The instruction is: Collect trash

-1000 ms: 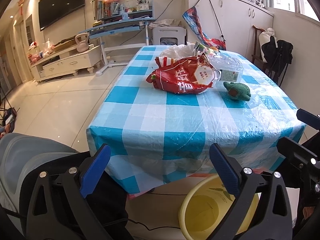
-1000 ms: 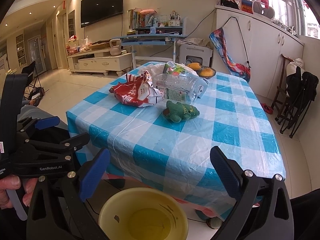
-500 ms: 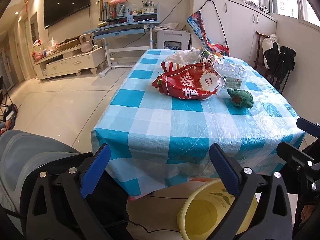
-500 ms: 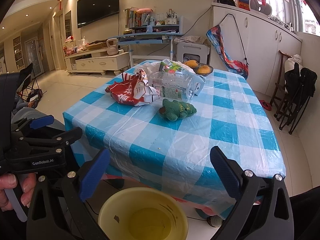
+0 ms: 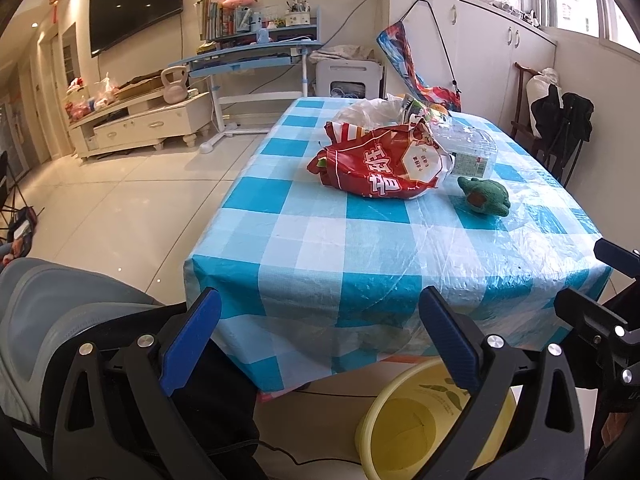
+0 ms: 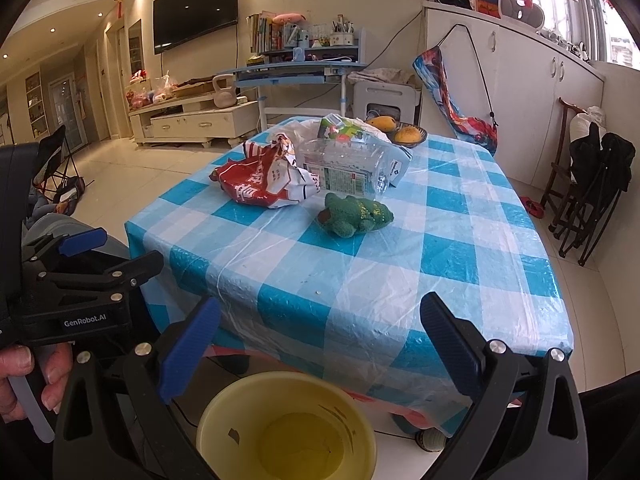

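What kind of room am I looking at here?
Most likely a home living and dining room: a wall-mounted TV over a low white cabinet, a child's study desk stacked with books, and a table with a blue checked cloth.

Left gripper (image 5: 320, 332) and right gripper (image 6: 320, 332) — jaws wide, empty.

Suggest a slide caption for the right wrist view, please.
Open right gripper above a yellow bin, facing a checked table with red bag, plastic bottle and green plush toy.
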`<state>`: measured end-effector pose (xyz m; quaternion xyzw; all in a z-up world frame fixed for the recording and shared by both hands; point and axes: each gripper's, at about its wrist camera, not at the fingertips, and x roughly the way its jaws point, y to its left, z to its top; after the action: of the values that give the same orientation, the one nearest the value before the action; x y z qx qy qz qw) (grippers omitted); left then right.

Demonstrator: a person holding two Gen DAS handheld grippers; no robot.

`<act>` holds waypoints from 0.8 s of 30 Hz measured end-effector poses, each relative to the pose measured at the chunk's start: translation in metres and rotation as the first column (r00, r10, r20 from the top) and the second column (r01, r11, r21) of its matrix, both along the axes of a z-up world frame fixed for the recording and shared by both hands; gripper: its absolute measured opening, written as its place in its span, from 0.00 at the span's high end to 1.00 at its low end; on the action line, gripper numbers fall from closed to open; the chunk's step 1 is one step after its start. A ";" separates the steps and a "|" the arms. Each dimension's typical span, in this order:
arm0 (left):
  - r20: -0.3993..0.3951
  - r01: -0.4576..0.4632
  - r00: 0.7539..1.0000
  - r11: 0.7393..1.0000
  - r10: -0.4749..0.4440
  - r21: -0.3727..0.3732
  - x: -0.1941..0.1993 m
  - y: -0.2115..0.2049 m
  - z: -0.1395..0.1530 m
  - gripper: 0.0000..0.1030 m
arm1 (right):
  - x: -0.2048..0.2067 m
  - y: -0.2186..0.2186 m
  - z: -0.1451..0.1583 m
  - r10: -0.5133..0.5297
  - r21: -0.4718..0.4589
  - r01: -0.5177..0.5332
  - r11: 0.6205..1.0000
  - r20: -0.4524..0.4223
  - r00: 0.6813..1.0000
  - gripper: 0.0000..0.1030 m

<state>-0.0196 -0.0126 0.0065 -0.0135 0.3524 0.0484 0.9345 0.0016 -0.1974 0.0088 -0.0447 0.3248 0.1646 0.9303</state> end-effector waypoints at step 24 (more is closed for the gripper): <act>-0.001 -0.004 1.000 1.000 0.004 0.001 0.001 0.002 -0.001 0.07 | 0.001 0.001 -0.003 0.008 -0.005 -0.008 1.000 -0.015 1.000 0.07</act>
<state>-0.0186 -0.0110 0.0052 -0.0138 0.3530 0.0503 0.9342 0.0026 -0.1964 0.0061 -0.0469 0.3322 0.1677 0.9270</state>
